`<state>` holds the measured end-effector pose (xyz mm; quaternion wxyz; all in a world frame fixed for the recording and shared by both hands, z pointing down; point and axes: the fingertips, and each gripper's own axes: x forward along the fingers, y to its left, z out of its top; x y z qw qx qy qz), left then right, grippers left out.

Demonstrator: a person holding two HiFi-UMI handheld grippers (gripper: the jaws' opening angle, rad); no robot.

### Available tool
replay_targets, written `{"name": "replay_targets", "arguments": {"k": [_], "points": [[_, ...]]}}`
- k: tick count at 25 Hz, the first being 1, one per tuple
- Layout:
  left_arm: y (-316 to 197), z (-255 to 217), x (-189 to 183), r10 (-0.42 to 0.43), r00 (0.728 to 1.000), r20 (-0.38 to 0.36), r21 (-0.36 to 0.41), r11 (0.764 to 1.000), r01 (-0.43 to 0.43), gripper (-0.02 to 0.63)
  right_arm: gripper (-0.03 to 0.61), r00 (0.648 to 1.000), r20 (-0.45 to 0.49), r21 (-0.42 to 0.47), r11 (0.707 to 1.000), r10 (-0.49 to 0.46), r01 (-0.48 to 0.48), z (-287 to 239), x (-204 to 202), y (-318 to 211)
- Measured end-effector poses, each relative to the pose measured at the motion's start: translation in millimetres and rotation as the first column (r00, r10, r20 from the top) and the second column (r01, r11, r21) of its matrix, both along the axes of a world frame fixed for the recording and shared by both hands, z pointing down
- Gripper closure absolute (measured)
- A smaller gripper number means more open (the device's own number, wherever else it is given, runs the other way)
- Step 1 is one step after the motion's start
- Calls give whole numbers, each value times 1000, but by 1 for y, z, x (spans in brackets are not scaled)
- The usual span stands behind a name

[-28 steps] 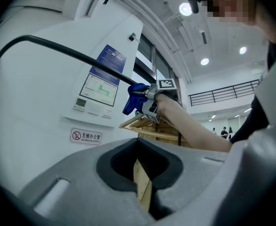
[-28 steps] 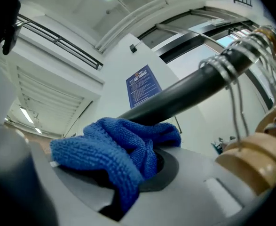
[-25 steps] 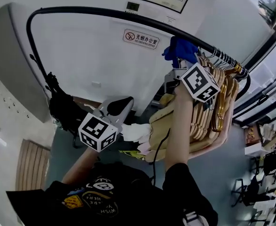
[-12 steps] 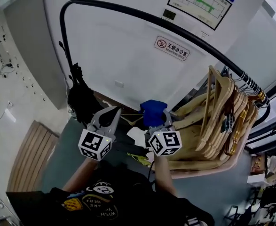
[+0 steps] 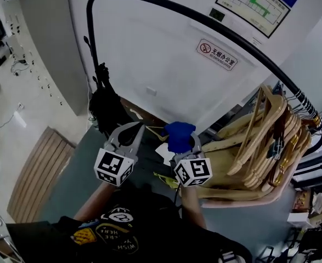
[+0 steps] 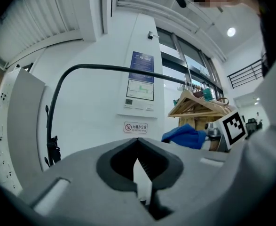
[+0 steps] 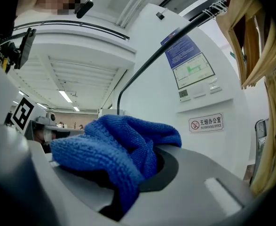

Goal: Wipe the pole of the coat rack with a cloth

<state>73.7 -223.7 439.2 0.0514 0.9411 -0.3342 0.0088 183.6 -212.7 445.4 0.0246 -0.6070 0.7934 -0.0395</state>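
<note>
The coat rack's black pole rises at the left and arcs across to the right, high above both grippers; it also shows in the left gripper view as the pole and in the right gripper view as the pole. My right gripper is shut on a blue cloth, held low in front of my chest and clear of the pole. The blue cloth bulges out of its jaws. My left gripper sits just left of it, shut with nothing in it. The left gripper looks toward the blue cloth.
Several wooden hangers hang bunched at the pole's right end. A black bag hangs by the left upright. A white wall with a no-smoking sign stands behind. A slatted wooden panel lies on the floor at the left.
My right gripper has come down and left from the pole near the hangers, cloth still in it, to beside the left gripper. The left gripper has hardly moved.
</note>
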Motion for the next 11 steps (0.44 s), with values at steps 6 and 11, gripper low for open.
{"name": "replay_targets", "arguments": {"k": [6, 11], "points": [[0, 3, 3, -11, 1000, 23, 13, 1000, 11, 611, 554, 1000, 11, 9, 1000, 1, -1, 1, 2, 7], [3, 3, 12, 16, 999, 30, 23, 1000, -17, 611, 554, 1000, 21, 1, 1000, 8, -8, 6, 8, 8]]}}
